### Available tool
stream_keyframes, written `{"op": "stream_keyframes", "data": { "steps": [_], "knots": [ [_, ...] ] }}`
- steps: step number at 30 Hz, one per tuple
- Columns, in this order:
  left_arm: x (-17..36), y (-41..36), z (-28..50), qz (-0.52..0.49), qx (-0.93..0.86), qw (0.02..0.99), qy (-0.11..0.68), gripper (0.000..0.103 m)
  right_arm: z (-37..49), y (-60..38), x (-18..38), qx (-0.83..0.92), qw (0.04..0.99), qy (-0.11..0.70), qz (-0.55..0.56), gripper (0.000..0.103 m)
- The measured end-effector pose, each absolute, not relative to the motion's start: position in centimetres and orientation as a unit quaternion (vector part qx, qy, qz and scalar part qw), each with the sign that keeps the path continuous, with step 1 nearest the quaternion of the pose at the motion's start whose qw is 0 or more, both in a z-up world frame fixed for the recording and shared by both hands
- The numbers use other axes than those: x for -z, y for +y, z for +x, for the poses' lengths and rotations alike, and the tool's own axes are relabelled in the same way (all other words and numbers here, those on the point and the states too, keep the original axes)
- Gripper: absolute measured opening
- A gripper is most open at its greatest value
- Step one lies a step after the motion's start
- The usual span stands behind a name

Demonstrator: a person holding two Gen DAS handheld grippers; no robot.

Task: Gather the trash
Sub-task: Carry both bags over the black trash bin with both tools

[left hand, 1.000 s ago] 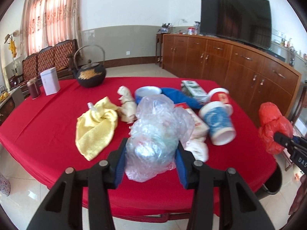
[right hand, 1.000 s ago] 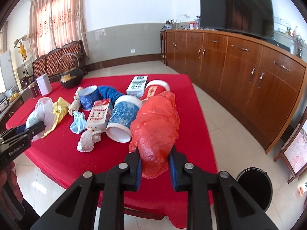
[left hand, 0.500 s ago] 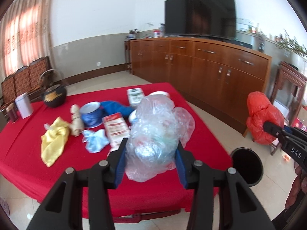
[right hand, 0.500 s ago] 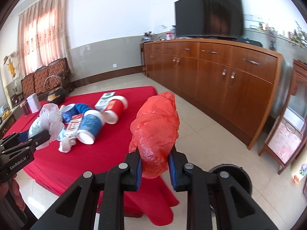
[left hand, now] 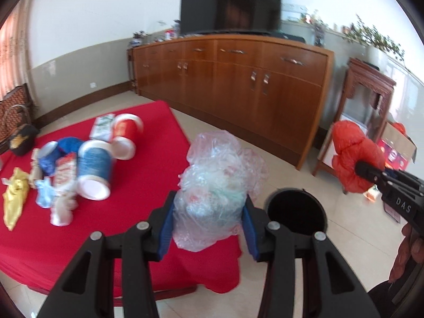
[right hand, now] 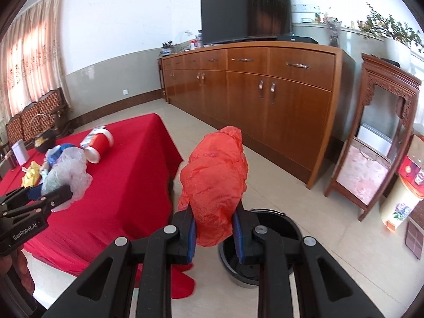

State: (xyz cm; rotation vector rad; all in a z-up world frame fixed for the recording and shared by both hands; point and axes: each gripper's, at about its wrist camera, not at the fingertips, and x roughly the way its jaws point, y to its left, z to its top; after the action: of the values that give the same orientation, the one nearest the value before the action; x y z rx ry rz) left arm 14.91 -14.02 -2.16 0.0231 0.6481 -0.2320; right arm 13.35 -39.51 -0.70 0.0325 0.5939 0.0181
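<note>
My left gripper [left hand: 208,225] is shut on a crumpled clear plastic bag [left hand: 217,185] and holds it in the air past the table's right corner. My right gripper [right hand: 214,234] is shut on a crumpled red plastic bag [right hand: 214,182], held just above and left of a black trash bin [right hand: 267,249] on the floor. The bin also shows in the left wrist view [left hand: 296,213], right of the clear bag. The red bag [left hand: 352,159] and right gripper [left hand: 368,172] show at the right there. The clear bag [right hand: 69,177] and left gripper [right hand: 61,196] show at the left of the right wrist view.
The red-clothed table [left hand: 148,164] holds paper cups [left hand: 92,169], a carton, a yellow cloth [left hand: 16,193], tissues and a black teapot [left hand: 23,137]. A long wooden sideboard [right hand: 265,92] with a TV lines the far wall. A carved wooden stand [right hand: 376,137] is at the right.
Both grippers have swung right, away from the table and toward the floor bin, each carrying its bag. The bin now sits closer below the right gripper.
</note>
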Motion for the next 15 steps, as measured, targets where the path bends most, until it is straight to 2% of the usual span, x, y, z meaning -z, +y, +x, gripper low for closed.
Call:
{"op": "stream_keyframes", "data": {
  "steps": [6,15],
  "knots": [
    [4.1,-18.9,15.9,0.024,0.151,0.927,0.343,0.046,13.2,-43.7,2.9,0.003,0.949,0.317,0.007,0.025],
    [8.7,-27.1,18.5,0.044,0.189,0.897,0.396,0.047,16.4,-48.4,8.7,-0.029,0.918,0.394,-0.028,0.025]
  ]
}}
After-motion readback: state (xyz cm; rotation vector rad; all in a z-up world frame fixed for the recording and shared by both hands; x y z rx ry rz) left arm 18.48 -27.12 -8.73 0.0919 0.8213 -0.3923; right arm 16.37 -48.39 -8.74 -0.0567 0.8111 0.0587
